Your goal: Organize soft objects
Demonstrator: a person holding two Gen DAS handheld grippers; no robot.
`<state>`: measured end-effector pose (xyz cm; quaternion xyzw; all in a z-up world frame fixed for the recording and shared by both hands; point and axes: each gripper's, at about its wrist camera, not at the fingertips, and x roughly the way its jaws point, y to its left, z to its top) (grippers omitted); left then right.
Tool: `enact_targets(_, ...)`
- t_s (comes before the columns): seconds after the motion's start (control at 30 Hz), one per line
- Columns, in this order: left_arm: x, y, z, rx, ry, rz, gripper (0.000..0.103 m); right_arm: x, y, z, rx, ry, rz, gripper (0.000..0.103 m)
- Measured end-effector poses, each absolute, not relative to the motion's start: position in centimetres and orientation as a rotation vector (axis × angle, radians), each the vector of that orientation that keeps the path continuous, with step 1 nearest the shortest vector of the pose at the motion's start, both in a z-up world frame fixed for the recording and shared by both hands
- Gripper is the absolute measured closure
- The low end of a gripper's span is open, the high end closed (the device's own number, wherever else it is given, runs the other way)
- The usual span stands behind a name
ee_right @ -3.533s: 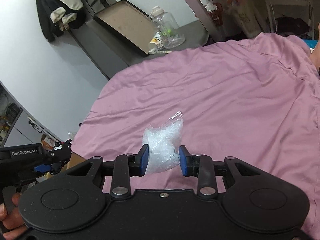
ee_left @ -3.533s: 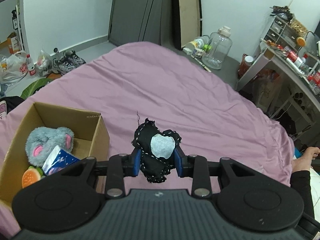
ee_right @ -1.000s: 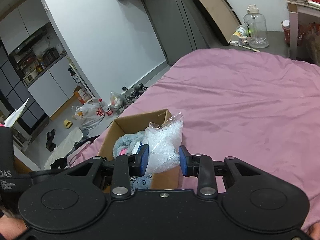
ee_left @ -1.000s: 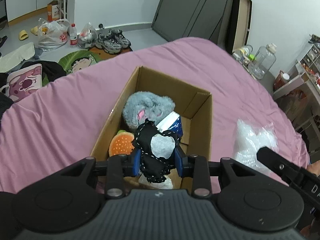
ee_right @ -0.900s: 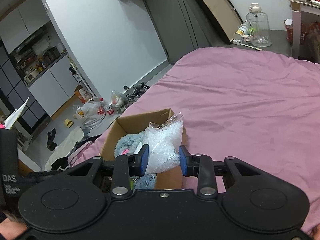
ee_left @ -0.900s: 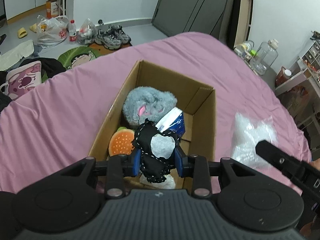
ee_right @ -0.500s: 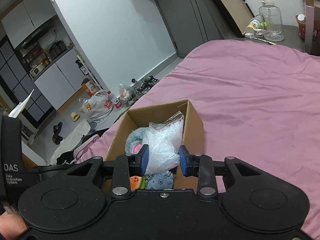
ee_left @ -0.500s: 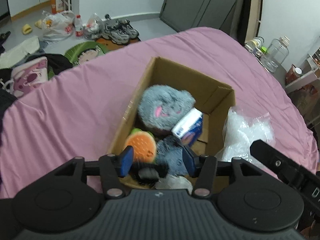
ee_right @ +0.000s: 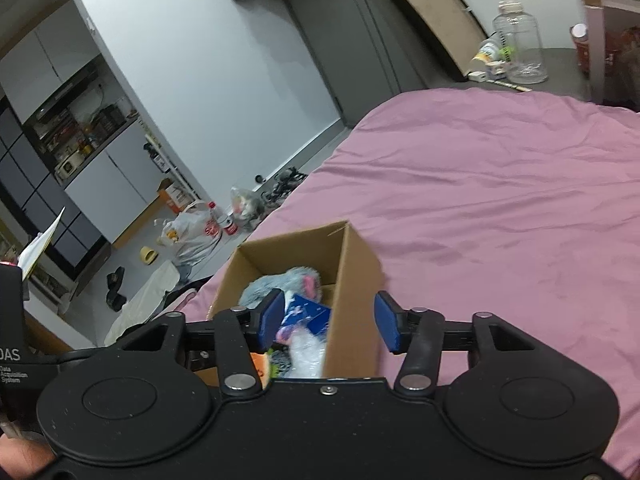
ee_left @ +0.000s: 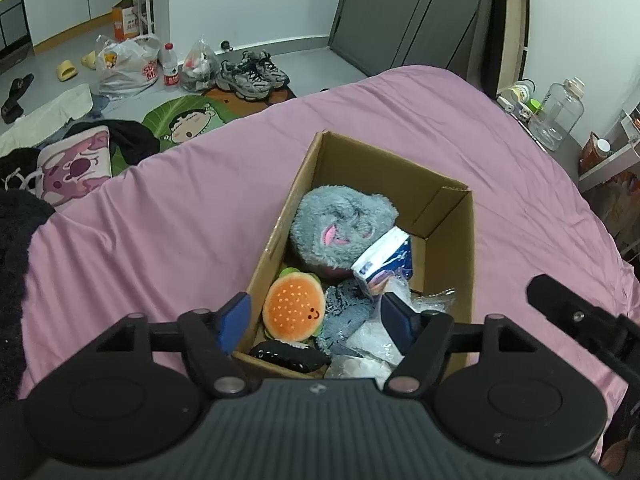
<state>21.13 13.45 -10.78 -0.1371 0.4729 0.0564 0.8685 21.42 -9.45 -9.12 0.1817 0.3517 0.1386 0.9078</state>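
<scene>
Because both loads belong in the open brown cardboard box [ee_left: 448,216], the left gripper [ee_left: 316,320] and right gripper [ee_right: 328,320] hover above it, fingers spreading, pinching nothing.

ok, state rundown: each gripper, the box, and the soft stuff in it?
left gripper: jaws opening, nothing between the pads
right gripper: jaws opening, nothing gripped
cardboard box: open-topped, upright on the pink bedspread
black stitched toy: lying in the box's near end
clear plastic bag: in the box
grey plush: in the box's far end
burger plush: in the box
</scene>
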Motion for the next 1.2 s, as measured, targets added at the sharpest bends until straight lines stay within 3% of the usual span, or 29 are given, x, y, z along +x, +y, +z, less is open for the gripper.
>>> enact_targets(0.13, 20.9, 12.5, -9.7, -0.256, 0.967, 0.097, 0.021, 20.9, -10.8, -8.4, 0.378, 0.711, 0.266, 0.04)
enact_targets(0.27, 20.4, 11.4, -8.5, -0.228, 0.953, 0.068, 0.018, 20.2, -12.0, -7.5, 0.369, 0.702, 0.263, 0.035)
enact_targets(0.33, 20.0, 10.9, -8.0, -0.229, 0.943, 0.057, 0.015, 19.7, -12.6, -7.0, 0.364, 0.692, 0.25, 0.018)
enact_targets(0.37, 19.7, 10.6, -7.8, -0.228, 0.94, 0.051, 0.015, 19.6, -12.9, -6.7, 0.361, 0.684, 0.243, 0.014)
enact_targets(0.57, 18.6, 8.9, -6.3, -0.19, 0.934, 0.035, 0.012, 18.4, -14.9, -5.2, 0.367, 0.659, 0.228, 0.001)
enact_targets(0.8, 16.9, 7.0, -4.3, -0.175, 0.909, 0.034, 0.003, 16.4, -16.9, -4.3, 0.36, 0.641, 0.215, 0.0)
enact_targets(1.2, 13.7, 4.8, -2.1, -0.151, 0.89, 0.034, 0.003, 13.2, -20.8, -2.5, 0.367, 0.609, 0.219, 0.0)
